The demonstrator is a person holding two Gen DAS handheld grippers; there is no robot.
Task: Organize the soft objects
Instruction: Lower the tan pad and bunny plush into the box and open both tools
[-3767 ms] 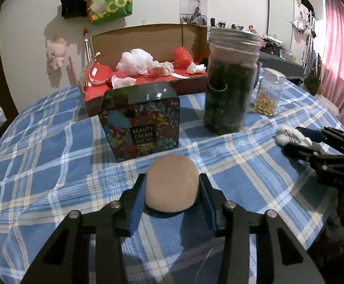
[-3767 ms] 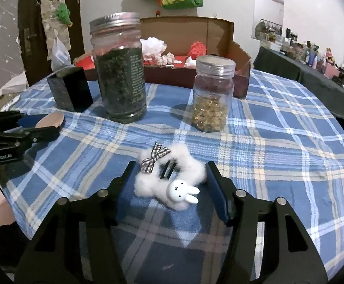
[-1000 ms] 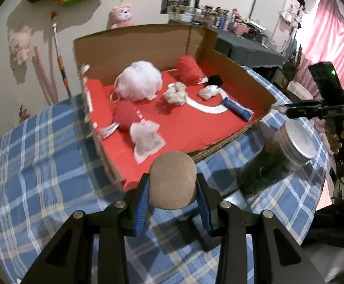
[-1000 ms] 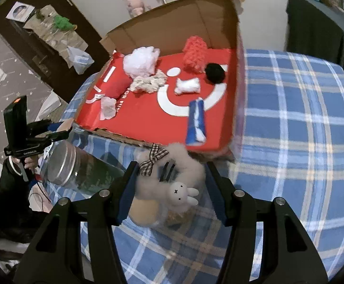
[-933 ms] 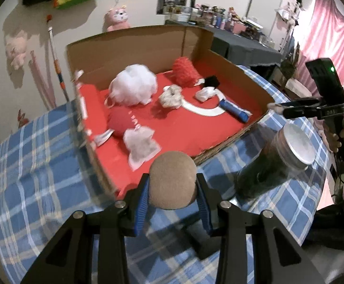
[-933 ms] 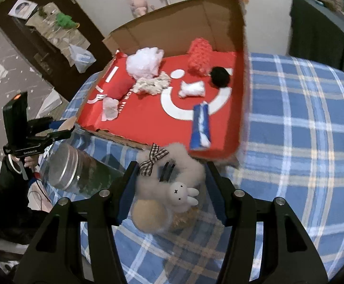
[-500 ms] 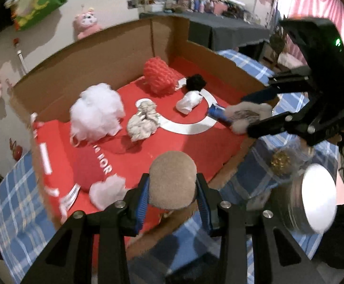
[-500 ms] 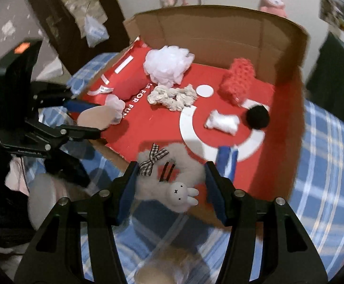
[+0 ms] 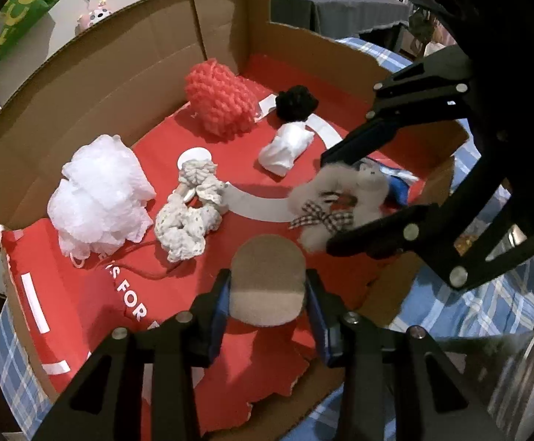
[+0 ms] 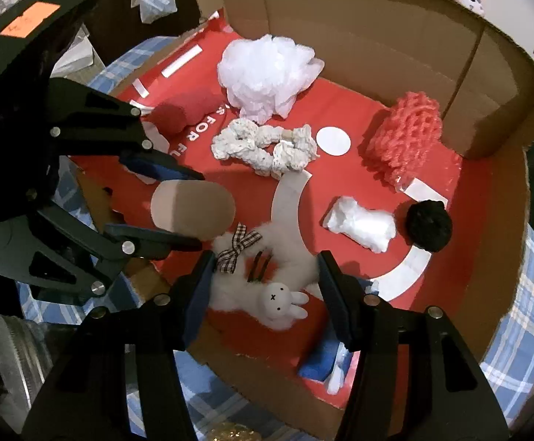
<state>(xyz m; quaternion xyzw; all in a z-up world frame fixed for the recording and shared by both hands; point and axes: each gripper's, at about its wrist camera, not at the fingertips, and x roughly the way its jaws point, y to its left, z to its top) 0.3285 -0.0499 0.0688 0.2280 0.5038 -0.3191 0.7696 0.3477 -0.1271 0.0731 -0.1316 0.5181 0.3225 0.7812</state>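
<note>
My left gripper (image 9: 267, 292) is shut on a tan round puff (image 9: 267, 286) and holds it over the front edge of the cardboard box (image 9: 226, 14) with a red floor. My right gripper (image 10: 263, 275) is shut on a white fluffy bunny scrunchie (image 10: 267, 275) with a checked bow, held over the box's front part. The scrunchie (image 9: 337, 202) also shows in the left wrist view, right of the puff. The puff (image 10: 193, 209) shows in the right wrist view, just left of the scrunchie.
In the box lie a white mesh pouf (image 9: 98, 198), a cream scrunchie (image 9: 189, 213), a red knitted piece (image 9: 219, 101), a black pom (image 9: 296, 103), a white wad (image 9: 285, 149) and a blue item (image 10: 320, 360). A jar lid (image 10: 13, 352) stands on the blue checked cloth (image 10: 524, 330).
Both grippers have moved forward and lower over the box with their objects. They have come closer together, so puff and scrunchie now sit side by side.
</note>
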